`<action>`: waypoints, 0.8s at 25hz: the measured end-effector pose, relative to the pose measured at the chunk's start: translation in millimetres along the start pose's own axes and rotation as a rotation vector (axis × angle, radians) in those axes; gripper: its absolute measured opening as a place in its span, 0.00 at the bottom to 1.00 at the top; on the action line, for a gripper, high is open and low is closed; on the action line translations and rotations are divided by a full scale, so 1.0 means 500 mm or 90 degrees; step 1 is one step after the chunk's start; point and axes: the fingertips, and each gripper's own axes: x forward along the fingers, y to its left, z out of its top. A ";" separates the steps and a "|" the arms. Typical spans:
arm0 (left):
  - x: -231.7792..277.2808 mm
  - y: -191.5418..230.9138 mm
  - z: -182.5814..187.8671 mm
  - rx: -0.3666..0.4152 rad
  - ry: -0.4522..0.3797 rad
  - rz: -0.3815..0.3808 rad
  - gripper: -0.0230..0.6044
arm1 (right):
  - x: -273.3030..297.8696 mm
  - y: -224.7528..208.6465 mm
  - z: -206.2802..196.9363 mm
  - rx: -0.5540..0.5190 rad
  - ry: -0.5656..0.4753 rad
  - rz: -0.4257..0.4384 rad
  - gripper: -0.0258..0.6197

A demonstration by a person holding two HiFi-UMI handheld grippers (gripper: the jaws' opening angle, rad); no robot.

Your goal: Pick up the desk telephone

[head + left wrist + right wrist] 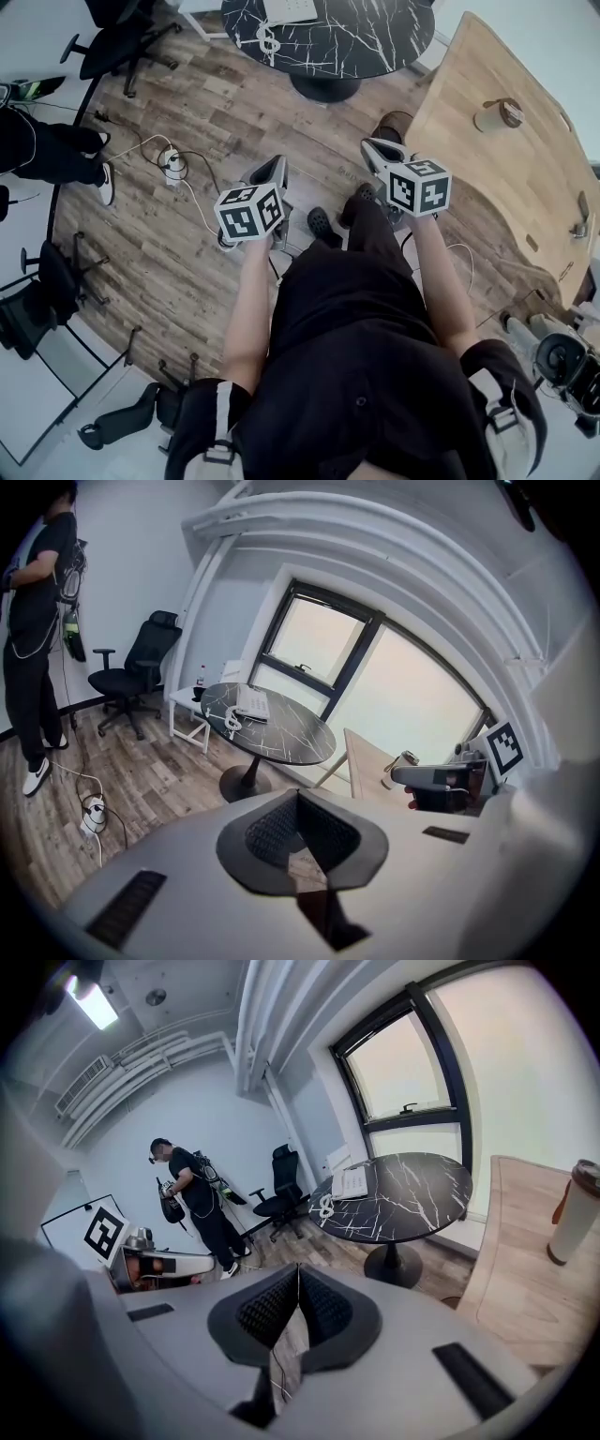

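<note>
Gripper views: left gripper (pixel 298 803) and right gripper (pixel 298 1279) each have jaws together with nothing between them. The phone (pixel 350 1183) lies whole on the round table (pixel 412 1199) at 12 o'clock, well apart from both; the head view crops it. A person (pixel 192 1194) stands at 10 o'clock. Open floor (pixel 234 103) lies ahead, with the desk (pixel 487 159) edge at 2 o'clock.

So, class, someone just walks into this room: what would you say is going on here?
A person stands on the wood floor holding a tool in each hand. The left tool and the right tool are both shut and empty, aimed towards the round black table. The desk telephone sits on that table, untouched and some way off from both tools. A second person stands off to the side, beyond an office chair.
</note>
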 end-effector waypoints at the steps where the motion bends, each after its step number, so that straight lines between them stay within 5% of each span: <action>1: -0.001 0.003 -0.001 -0.001 0.001 0.000 0.06 | 0.000 -0.001 -0.001 0.003 0.001 -0.003 0.09; 20: 0.068 0.060 0.030 -0.029 0.028 0.021 0.06 | 0.097 -0.051 0.047 0.031 0.020 0.017 0.09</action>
